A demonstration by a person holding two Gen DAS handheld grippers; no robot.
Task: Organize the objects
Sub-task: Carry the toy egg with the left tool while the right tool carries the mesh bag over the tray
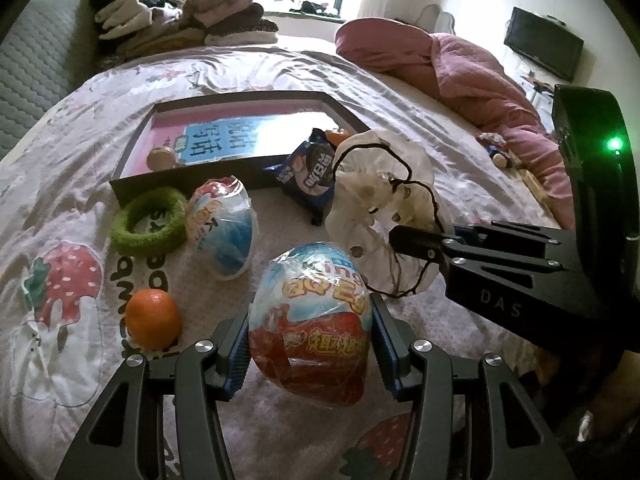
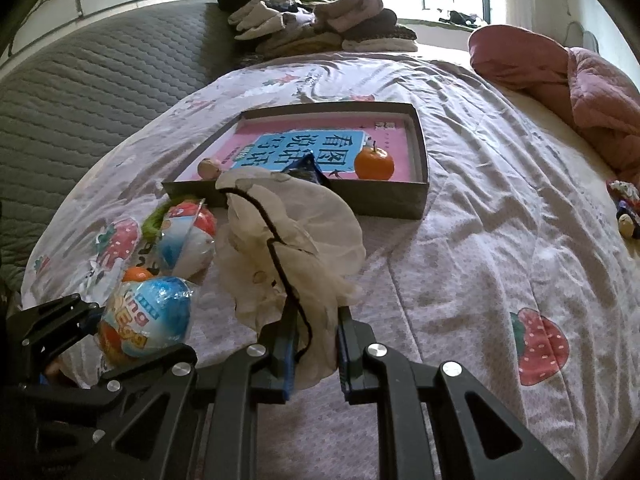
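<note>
My left gripper (image 1: 310, 344) is shut on a wrapped toy egg (image 1: 310, 320), red and blue, held just above the bed; it also shows in the right wrist view (image 2: 146, 316). My right gripper (image 2: 314, 344) is shut on a white cloth pouch with a dark cord (image 2: 292, 240), also seen in the left wrist view (image 1: 380, 208). A shallow grey box (image 2: 400, 196) ahead holds a pink-blue book (image 2: 304, 140), an orange (image 2: 374, 164) and a small round ball (image 2: 209, 168). A second toy egg (image 1: 224, 228), a green ring (image 1: 150, 222), an orange (image 1: 154, 318) and a blue snack packet (image 1: 310, 172) lie in front of the box.
The bed has a strawberry-print sheet (image 2: 480, 240). A pink quilt (image 2: 580, 92) lies bunched at the right, with small toys (image 2: 626, 208) near it. Folded clothes (image 2: 320, 24) are stacked at the far end. A grey quilted headboard (image 2: 80, 112) runs along the left.
</note>
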